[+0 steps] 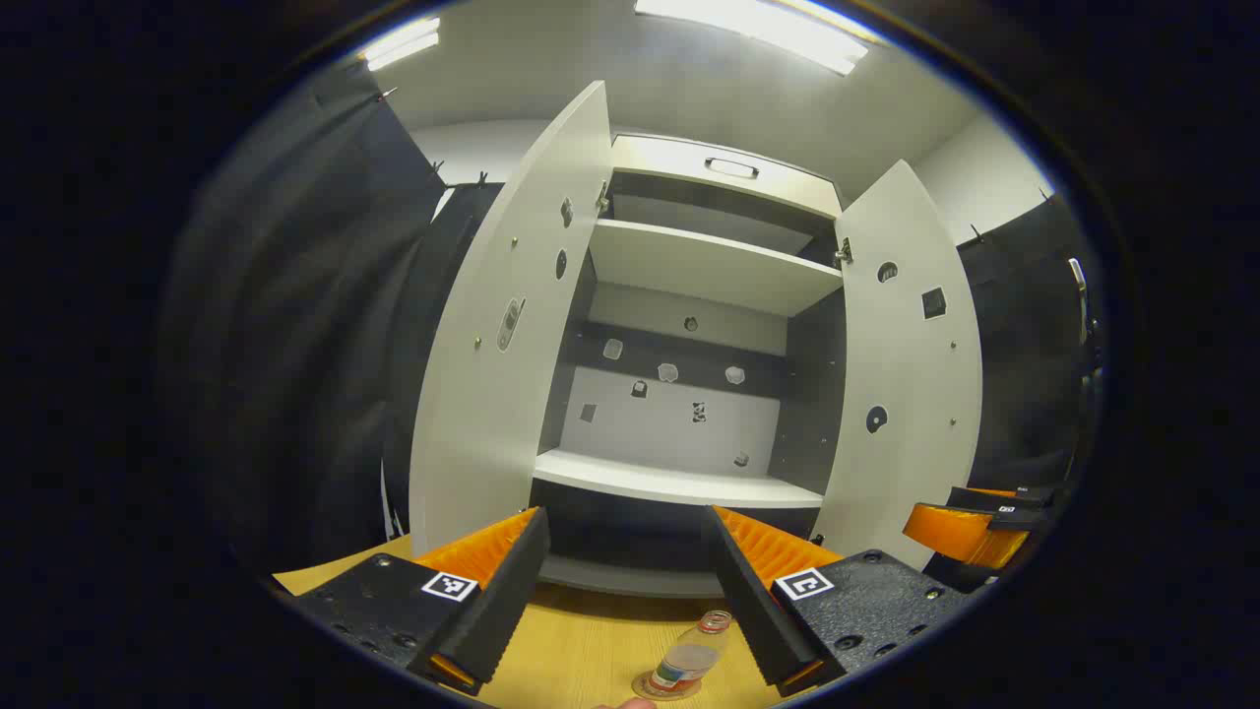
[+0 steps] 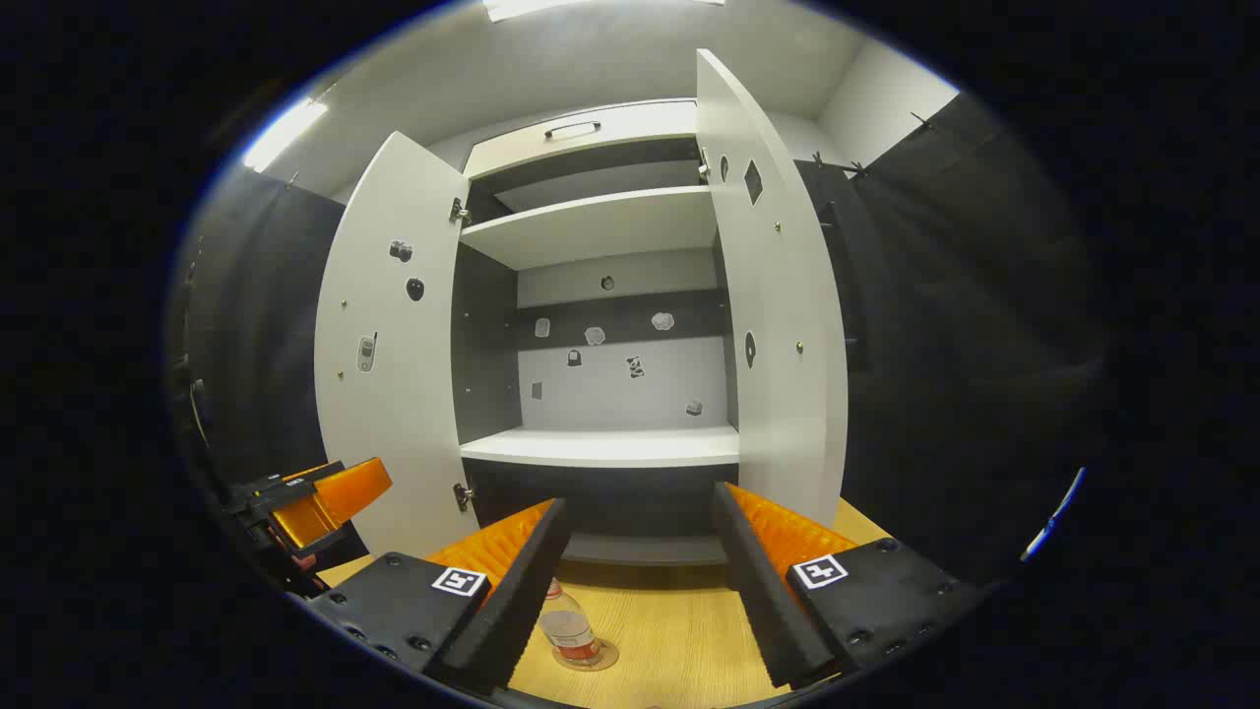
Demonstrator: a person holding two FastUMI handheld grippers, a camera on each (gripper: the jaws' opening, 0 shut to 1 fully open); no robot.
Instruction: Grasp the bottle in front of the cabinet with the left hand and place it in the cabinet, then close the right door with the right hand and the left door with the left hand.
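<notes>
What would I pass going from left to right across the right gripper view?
Other hand-held gripper → left cabinet door → bottle on the table → open shelves → right cabinet door → black cloth wall.

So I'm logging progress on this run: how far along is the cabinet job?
Nothing looks done yet. The bottle stands on the table in front of the cabinet, ungrasped. In hand: the left hand-held gripper is open, with the bottle low between its fingers. The right hand-held gripper is open too. Left: grasp and shelve the bottle, then close the right door and left door, both wide open.
</notes>
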